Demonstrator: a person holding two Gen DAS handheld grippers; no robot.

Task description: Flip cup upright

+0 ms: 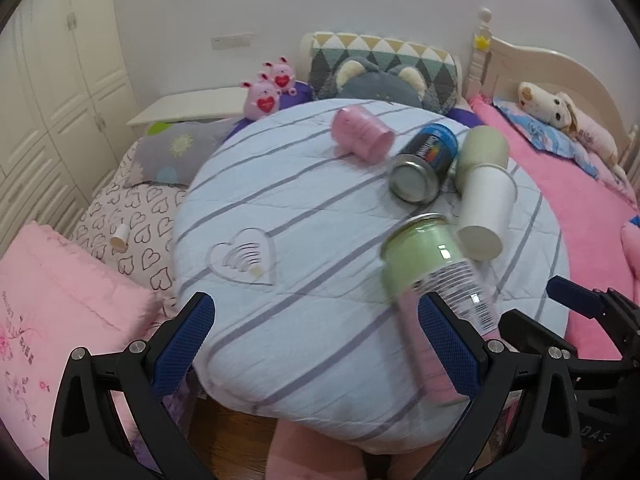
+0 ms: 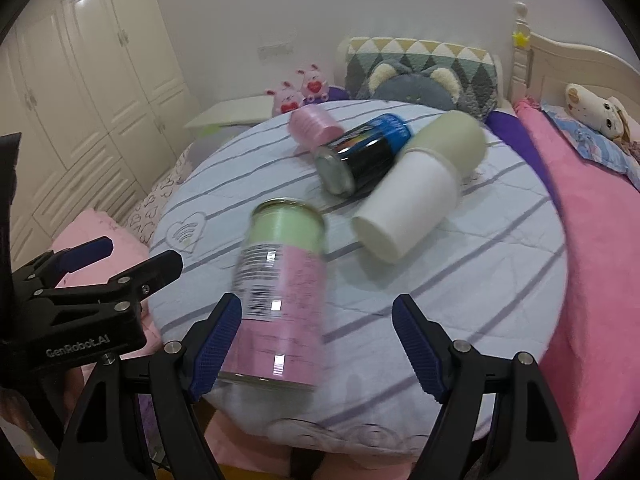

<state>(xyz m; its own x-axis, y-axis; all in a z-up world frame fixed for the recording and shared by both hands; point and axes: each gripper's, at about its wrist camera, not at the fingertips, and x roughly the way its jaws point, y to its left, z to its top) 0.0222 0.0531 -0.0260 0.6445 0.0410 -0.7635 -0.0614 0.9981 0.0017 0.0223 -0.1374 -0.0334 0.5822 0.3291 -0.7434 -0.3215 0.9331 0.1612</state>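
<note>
A round table with a striped light-blue cover carries several lying containers. A pink-and-green can, blurred, lies at the near edge between my right gripper's open fingers, against the left pad. A white paper cup lies on its side, mouth tucked into a pale green cup. A blue-black can and a pink cup lie behind. My left gripper is open and empty at the table's near-left edge.
A bed with a pink blanket and plush toys lies to the right. Pillows and pink plush bunnies sit behind the table. A pink cushion and white wardrobe are at left.
</note>
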